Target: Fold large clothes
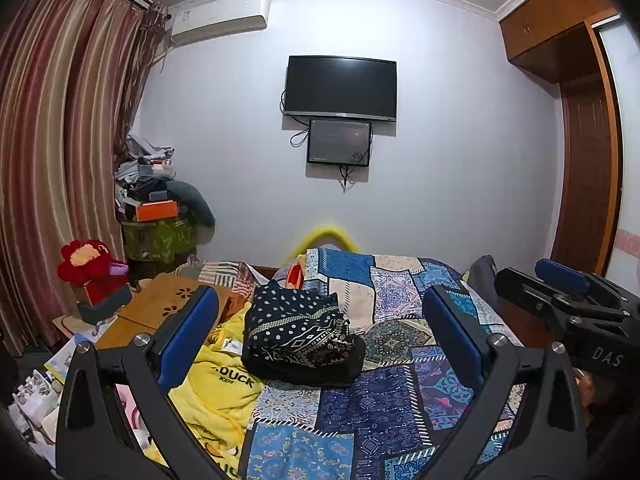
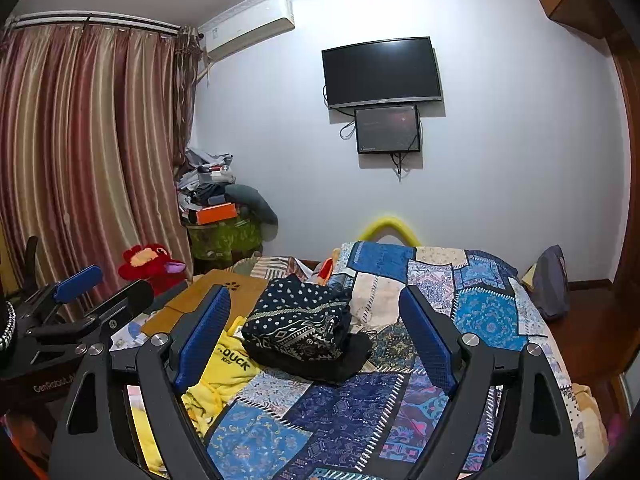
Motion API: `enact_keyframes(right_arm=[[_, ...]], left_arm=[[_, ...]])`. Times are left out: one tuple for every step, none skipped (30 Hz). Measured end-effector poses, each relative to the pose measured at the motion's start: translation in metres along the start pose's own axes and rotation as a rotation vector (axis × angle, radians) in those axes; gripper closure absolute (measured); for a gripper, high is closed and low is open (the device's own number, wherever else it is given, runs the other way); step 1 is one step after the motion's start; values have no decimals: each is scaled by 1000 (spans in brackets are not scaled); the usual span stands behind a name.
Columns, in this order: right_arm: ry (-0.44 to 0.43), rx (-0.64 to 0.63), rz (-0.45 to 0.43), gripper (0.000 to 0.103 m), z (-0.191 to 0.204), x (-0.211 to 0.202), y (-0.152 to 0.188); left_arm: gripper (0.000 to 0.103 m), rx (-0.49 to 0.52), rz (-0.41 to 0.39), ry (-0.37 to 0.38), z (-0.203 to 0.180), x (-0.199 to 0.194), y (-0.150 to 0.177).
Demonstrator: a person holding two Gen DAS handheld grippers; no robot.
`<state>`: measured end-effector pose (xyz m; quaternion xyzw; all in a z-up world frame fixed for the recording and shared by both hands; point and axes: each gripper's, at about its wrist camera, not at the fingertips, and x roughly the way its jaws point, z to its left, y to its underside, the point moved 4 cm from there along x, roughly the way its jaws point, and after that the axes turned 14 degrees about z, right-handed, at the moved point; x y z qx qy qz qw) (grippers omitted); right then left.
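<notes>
The dark patterned garment (image 1: 298, 332), navy with white dots and bands of geometric print, lies as a squarish, already doubled-up bundle on the bed (image 1: 380, 404), towards the bed's left side and about midway along its length, with a plain black layer spreading out from under its near and right edges. It looks like thin woven cloth: light, limp and without any stiffness of its own, so it should sag and unroll from whatever point lifts it, and the stacked layers may slide over one another rather than come up as one. The safest hold, by that reckoning, is on a free hem or corner, one corner per gripper, pinching through all the layers at the near edge where the black cloth shows; a grab at the thick middle would only bunch it. Touching its left edge is a yellow garment (image 1: 224, 384) with "DUCK KIDS" printed on it, crumpled and running off the bed's left edge; it looks softer and thicker, and could drag along if caught. The patchwork quilt (image 2: 352, 412) underneath is also loose and may ruck if pinched by mistake. The left gripper (image 1: 320, 336) and the right gripper (image 2: 316, 336) both hover short of the bundle with jaws spread wide and nothing between them. Beyond the bed's left edge stand a wooden board (image 1: 168, 304) and a red plush toy (image 1: 86, 262).
</notes>
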<state>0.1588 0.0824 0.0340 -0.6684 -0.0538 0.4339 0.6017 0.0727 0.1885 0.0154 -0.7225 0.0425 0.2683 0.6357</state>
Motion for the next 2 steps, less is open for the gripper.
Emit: enact_keyframes(right_arm=[[1, 0, 0, 19, 0, 0, 0], [1, 0, 0, 19, -1, 0, 0]], left_arm=[[0, -1, 0, -1, 0, 0, 0], [0, -2, 0, -3, 1, 0, 0]])
